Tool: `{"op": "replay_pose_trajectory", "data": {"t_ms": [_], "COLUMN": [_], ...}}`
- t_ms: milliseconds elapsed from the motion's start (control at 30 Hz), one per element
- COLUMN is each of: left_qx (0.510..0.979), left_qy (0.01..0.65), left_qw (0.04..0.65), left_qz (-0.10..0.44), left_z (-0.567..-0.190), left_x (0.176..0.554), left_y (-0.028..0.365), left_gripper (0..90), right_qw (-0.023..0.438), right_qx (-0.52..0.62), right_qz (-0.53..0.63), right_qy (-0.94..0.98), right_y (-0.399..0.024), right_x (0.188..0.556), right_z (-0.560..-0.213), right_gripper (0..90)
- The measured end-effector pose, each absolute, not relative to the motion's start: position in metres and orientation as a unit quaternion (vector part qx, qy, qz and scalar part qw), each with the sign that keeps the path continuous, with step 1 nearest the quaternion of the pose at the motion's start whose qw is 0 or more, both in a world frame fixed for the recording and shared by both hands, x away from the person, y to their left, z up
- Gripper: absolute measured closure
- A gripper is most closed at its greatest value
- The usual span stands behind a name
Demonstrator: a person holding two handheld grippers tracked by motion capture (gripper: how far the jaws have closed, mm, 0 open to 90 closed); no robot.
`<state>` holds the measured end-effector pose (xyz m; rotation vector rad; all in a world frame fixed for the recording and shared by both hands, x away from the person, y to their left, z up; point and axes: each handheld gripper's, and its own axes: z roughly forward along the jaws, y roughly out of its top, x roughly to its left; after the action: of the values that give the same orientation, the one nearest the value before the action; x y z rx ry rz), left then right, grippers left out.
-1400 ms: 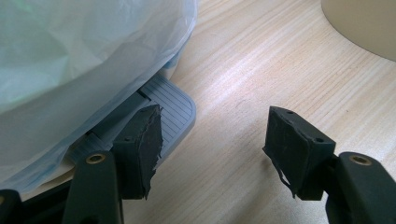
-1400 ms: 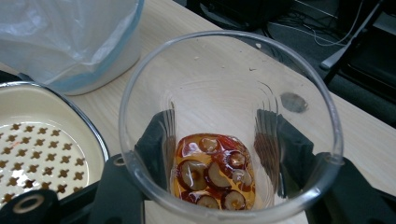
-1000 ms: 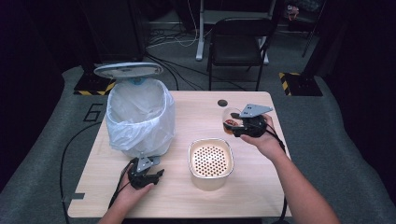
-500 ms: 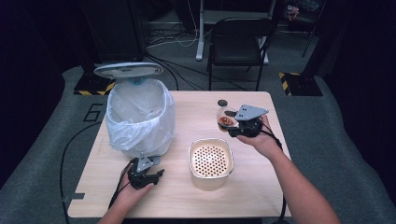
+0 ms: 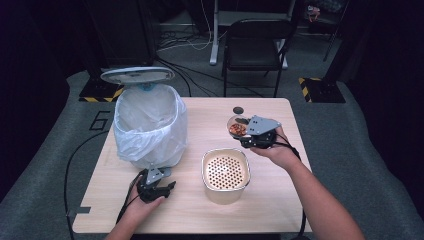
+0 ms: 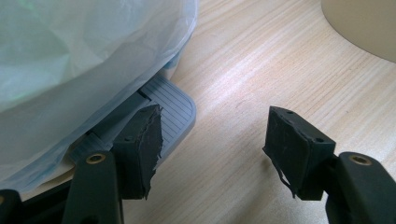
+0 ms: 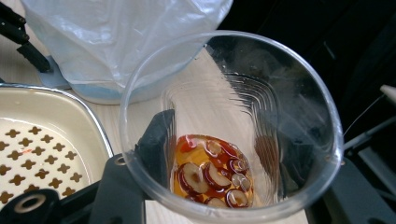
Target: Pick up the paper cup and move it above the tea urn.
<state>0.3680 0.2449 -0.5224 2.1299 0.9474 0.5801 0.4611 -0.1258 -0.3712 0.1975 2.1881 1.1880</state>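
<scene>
Right gripper [image 5: 248, 136] holds clear plastic cup [image 7: 229, 126] of sliced red fruit in liquid, right of centre, above the table [image 5: 280, 200].
Left gripper [image 6: 212, 140] rests lower left beside bin pedal [image 6: 170, 109], jaws narrowly apart, empty; perforated strainer tub [image 5: 225, 172] centre.

One bench [image 5: 280, 200] is being counted, carrying one lined bin [image 5: 150, 125] with one raised lid [image 5: 137, 75] and one foot pedal [image 6: 170, 109]. One clear cup [image 7: 229, 121] is being counted, with one pool of liquid and several red-rimmed slices [image 7: 212, 175] in it, too overlapped to be numbered exactly. One cream container with a perforated insert [image 5: 225, 171] is being counted. One small dark disc [image 5: 238, 110] is being seen on the bench, and one chair [image 5: 255, 45] behind it.
</scene>
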Motion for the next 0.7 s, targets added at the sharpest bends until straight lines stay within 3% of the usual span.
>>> {"op": "replay_pose_trajectory", "data": {"t_ms": [700], "left_qx": [0.827], "left_qy": [0.367], "left_qw": [0.361], "left_qz": [0.225], "left_z": [-0.522], "left_x": [0.368], "left_y": [0.245], "left_gripper": [36.7], "right_qw": [0.386], "right_qx": [-0.035], "right_qz": [0.388], "right_qy": [0.836], "right_y": [-0.113], "right_x": [0.438], "right_z": [-0.372], "right_gripper": [49.1]}}
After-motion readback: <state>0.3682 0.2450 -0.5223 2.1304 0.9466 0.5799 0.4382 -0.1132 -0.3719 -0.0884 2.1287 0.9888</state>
